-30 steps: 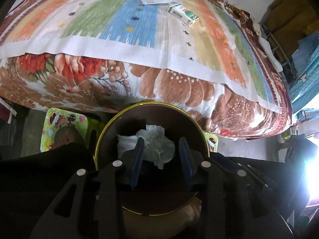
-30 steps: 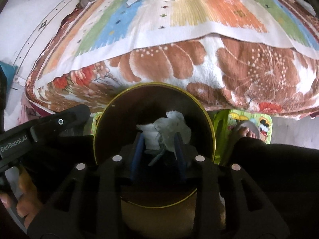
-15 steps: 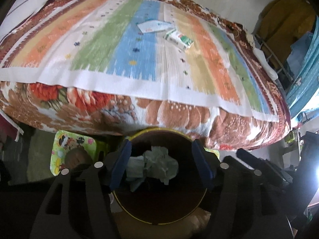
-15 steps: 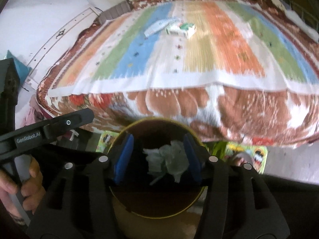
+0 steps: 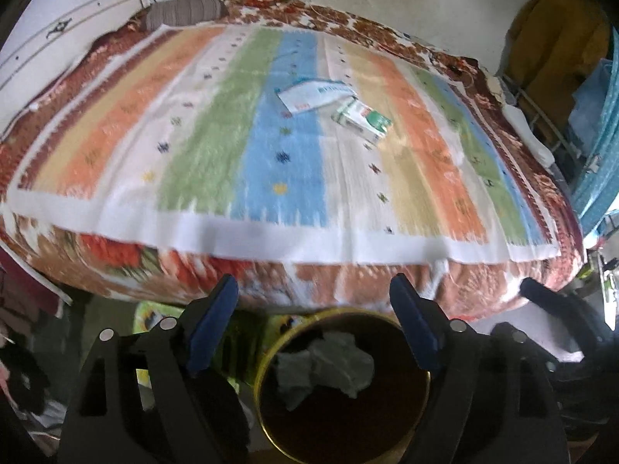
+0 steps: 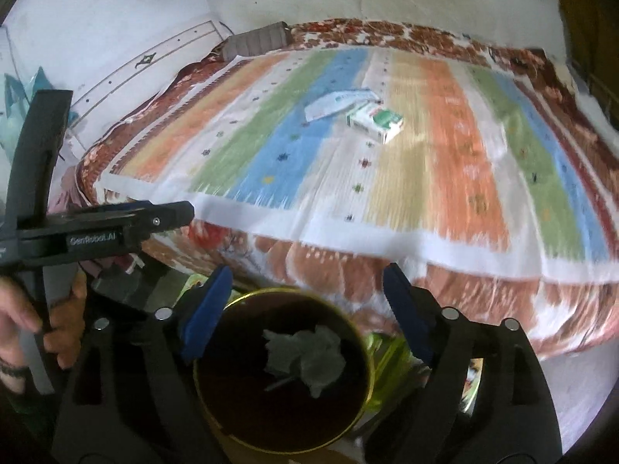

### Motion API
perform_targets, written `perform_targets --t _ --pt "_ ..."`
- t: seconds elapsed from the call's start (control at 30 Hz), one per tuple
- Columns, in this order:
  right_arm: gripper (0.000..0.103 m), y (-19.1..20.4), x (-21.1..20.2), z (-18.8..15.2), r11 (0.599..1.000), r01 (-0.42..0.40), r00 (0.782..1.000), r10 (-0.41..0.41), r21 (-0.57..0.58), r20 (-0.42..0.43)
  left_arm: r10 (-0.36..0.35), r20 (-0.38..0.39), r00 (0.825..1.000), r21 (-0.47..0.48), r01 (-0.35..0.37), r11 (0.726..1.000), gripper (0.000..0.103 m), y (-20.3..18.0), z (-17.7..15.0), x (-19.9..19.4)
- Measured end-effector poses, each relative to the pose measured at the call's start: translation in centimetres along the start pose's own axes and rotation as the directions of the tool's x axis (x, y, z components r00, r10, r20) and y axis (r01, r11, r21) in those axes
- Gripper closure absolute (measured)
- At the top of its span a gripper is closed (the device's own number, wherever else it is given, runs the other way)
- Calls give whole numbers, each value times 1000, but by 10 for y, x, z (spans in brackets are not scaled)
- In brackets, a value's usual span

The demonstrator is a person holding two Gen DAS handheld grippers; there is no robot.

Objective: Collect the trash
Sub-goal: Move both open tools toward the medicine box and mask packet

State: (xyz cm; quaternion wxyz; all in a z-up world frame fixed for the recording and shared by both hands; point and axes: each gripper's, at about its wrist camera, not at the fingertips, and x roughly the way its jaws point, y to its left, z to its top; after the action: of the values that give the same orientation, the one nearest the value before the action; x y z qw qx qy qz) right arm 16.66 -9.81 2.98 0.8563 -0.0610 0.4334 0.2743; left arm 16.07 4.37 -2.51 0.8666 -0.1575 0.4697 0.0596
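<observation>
Dark brown inside and edged with a thin yellow-gold rim, the round bin [image 5: 267, 363] stands on the floor at the near edge of the bed. Crumpled white tissue [image 5: 329, 363], creased and lumpy, lies inside it against the far wall. The left gripper [image 5: 313, 321] hovers above the bin; its jaws have just been opening and now stand wide apart, blue ribbed pads on black plastic fingers, with nothing between them. The right gripper [image 6: 305, 309] does likewise above the same bin [image 6: 356, 332], its jaws also freshly spread and bare, the tissue [image 6: 305, 359] below them. In the right wrist view, a hand [image 6: 46, 328] grips the black handle of the other gripper at the left.

Farther off, the bed carries a woven striped cloth [image 5: 216, 127] in orange, green, blue and cream over a fuzzy floral blanket [image 5: 116, 255]. Near the cloth's far middle lie a flat white paper packet [image 5: 309, 94] and, just right of it, a small rectangular white-and-green box [image 5: 363, 118].
</observation>
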Motion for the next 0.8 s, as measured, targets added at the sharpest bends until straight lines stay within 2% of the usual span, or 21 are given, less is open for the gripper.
perform_targets --t 0.1,0.23,0.37,0.5,0.67,0.8 --pt "18 -3 3 13 1000 -11 1000 11 -24 -2 -27 -3 1000 45 28 999 12 -2 17 2" --pt "12 -6 7 30 996 29 999 -28 -83 15 28 13 1000 74 -29 997 6 0 35 8" --pt "9 -16 17 46 995 29 1000 -28 -91 10 52 -7 999 72 -52 996 6 6 52 24" --pt "9 -23 27 60 991 46 999 -45 -125 16 76 31 997 92 -78 993 6 4 64 31" --pt "9 -37 43 76 991 32 999 -30 -131 19 136 74 988 167 -147 975 6 -2 82 50" --pt "9 -51 53 88 992 56 998 -51 -110 43 207 101 973 249 -226 942 6 -4 94 76"
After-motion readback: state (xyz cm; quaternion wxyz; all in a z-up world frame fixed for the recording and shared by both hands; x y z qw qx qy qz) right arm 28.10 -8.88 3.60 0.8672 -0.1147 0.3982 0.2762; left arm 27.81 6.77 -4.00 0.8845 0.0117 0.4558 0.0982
